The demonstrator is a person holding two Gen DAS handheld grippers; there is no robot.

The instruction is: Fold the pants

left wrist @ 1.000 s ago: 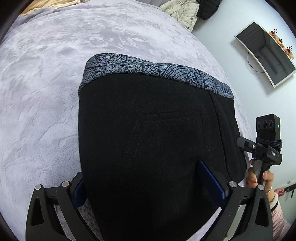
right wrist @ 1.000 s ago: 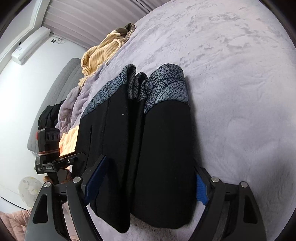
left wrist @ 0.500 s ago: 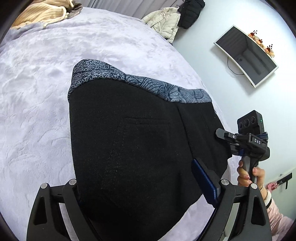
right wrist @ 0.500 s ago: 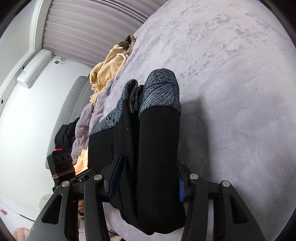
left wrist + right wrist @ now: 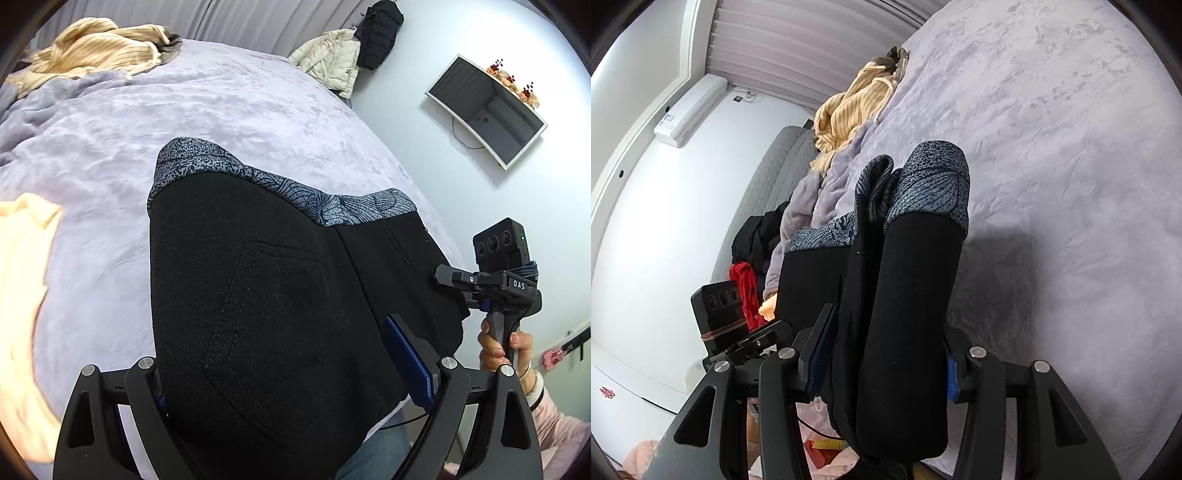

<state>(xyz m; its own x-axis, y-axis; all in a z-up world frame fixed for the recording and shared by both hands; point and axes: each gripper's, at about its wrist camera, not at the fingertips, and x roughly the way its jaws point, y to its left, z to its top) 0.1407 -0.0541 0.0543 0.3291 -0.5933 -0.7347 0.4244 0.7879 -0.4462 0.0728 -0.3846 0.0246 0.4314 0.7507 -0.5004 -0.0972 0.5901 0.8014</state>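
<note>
The folded black pants (image 5: 258, 277) with a grey patterned waistband (image 5: 258, 173) hang lifted above the lilac bed (image 5: 184, 110). My left gripper (image 5: 284, 373) is shut on their wide near end, one finger at each side. In the right wrist view the pants (image 5: 916, 277) show edge-on as a thick bundle casting a shadow on the bed (image 5: 1071, 147). My right gripper (image 5: 886, 363) is shut on that bundle, its blue pads (image 5: 951, 373) pressing both sides. A hand holds the right gripper (image 5: 491, 280) at the pants' right edge. The left gripper (image 5: 720, 314) appears at the bundle's left.
A yellow striped garment (image 5: 99, 48) lies at the bed's far end, and a pale peach cloth (image 5: 22, 295) lies at the left. Jackets (image 5: 332, 62) and a wall screen (image 5: 487, 110) are beyond the bed. Red and black clothes (image 5: 750, 258) are piled by the grey headboard.
Both grippers closed on the pants and raised them off the bed, drawing back toward the near edge. The right jaws narrowed markedly around the bundle.
</note>
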